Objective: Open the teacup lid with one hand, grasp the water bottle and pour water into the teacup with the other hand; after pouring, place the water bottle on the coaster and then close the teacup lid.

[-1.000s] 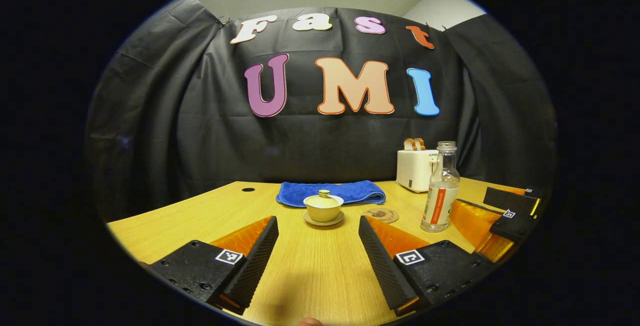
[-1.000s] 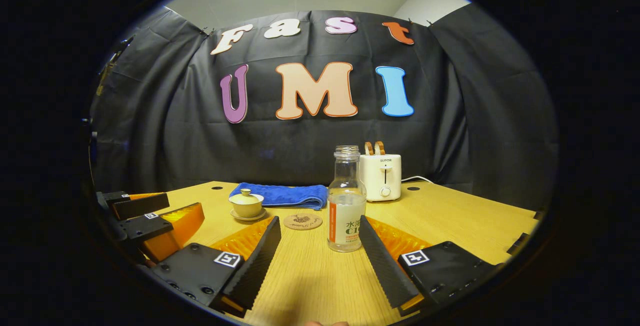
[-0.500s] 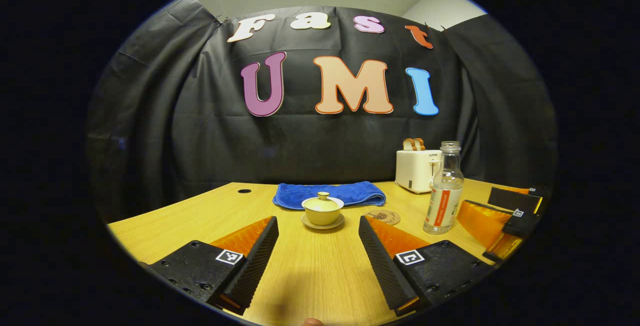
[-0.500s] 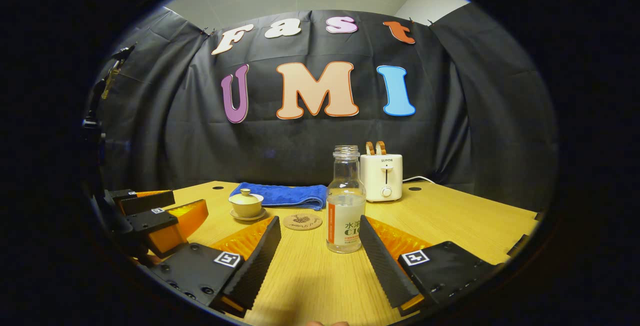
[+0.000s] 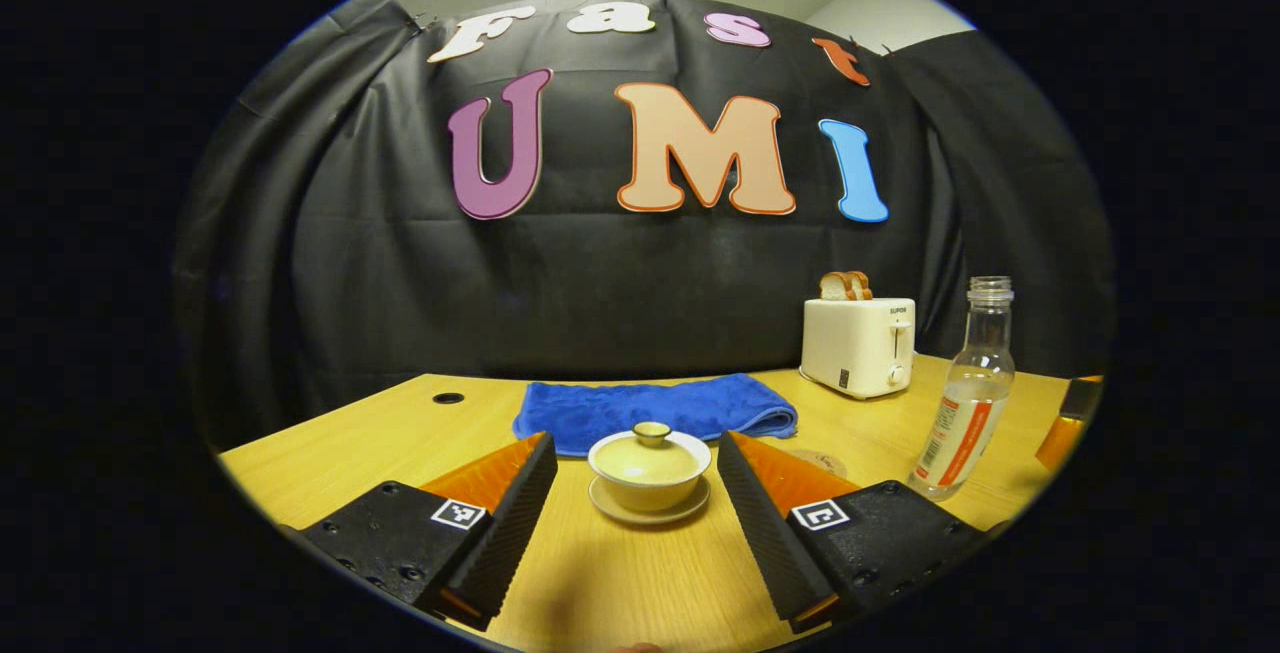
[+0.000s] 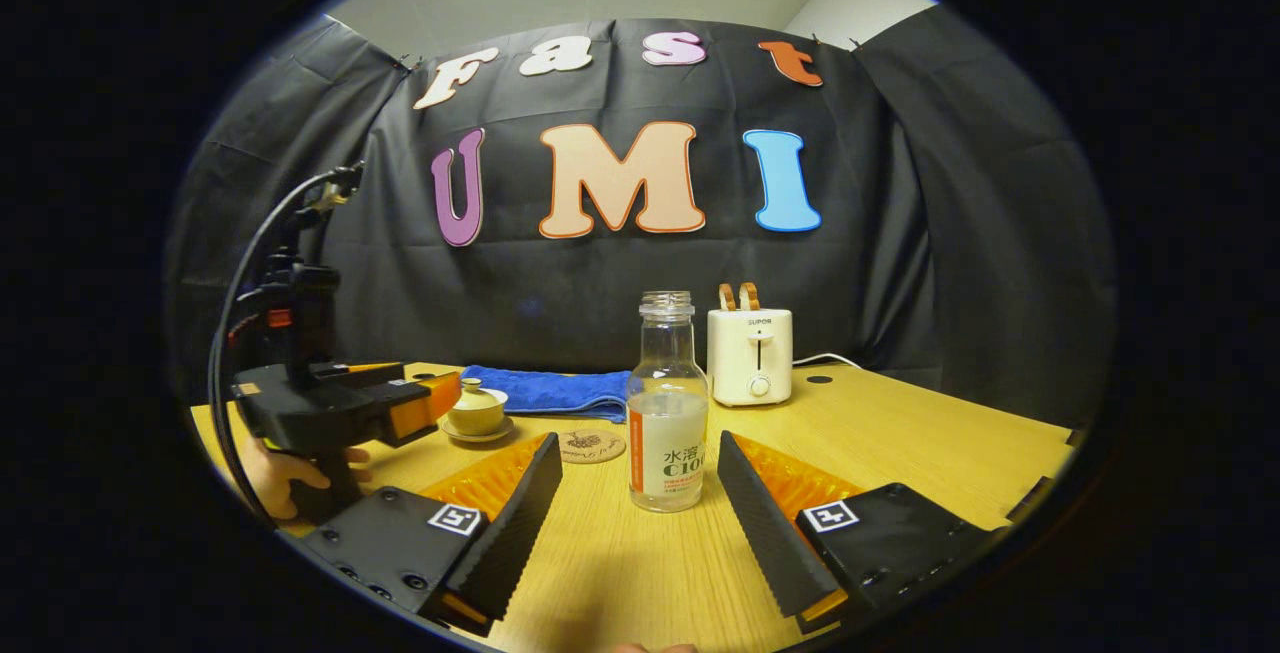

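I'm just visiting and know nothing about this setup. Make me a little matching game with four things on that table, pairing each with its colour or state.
Things:
1. towel
2. teacup
3. water bottle
4. toaster

Descriptions:
A. uncapped, partly filled
B. blue, folded
C. lid on, standing on a saucer
D. bread sticking out of the top

Pairs: 1-B, 2-C, 3-A, 4-D

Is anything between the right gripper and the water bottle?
Nothing visible. The water bottle stands upright on bare table just ahead of the open right gripper, in line with the gap between its fingers; the coaster lies off to one side.
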Demonstrator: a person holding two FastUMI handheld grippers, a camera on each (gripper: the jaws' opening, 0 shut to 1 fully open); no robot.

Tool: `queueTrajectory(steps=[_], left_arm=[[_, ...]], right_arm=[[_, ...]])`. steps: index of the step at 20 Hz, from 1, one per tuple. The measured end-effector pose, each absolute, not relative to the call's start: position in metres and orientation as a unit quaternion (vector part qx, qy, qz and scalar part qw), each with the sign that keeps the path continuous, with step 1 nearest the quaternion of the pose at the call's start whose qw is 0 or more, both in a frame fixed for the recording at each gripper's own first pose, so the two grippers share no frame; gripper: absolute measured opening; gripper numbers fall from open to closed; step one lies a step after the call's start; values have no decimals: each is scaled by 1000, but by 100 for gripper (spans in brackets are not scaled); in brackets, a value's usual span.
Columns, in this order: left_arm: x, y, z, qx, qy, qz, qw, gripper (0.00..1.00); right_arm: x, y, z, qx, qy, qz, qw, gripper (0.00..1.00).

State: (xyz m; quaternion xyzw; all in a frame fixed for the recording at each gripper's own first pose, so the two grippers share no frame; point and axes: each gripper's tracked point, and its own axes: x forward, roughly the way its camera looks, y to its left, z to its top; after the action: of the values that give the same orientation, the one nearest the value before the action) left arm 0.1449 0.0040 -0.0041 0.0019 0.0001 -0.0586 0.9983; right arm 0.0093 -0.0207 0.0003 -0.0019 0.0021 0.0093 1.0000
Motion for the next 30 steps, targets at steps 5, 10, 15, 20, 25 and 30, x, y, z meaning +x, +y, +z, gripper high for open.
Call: queueTrajectory(steps=[5,10,15,20,25,30], left_arm=[[181,-3,-5,2,1,-70,998,94],[206,-10,-22,51,56,-65,995,95],[208,-6,-28,74,80,-48,993,92],[210,-3,-31,60,94,-47,993,87],[210,-2,-30,60,93,-37,993,47],[209,-1,-29,51,87,-38,994,26]], right_arm=[[11,-31,1,-2,2,6,1000,99],[15,-48,2,-2,2,-9,1000,100],[15,-54,3,-3,2,-15,1000,100],[16,-55,3,-3,1,-14,1000,100],[15,-56,4,-3,1,-14,1000,99],[15,-56,4,-3,2,-14,1000,99]])
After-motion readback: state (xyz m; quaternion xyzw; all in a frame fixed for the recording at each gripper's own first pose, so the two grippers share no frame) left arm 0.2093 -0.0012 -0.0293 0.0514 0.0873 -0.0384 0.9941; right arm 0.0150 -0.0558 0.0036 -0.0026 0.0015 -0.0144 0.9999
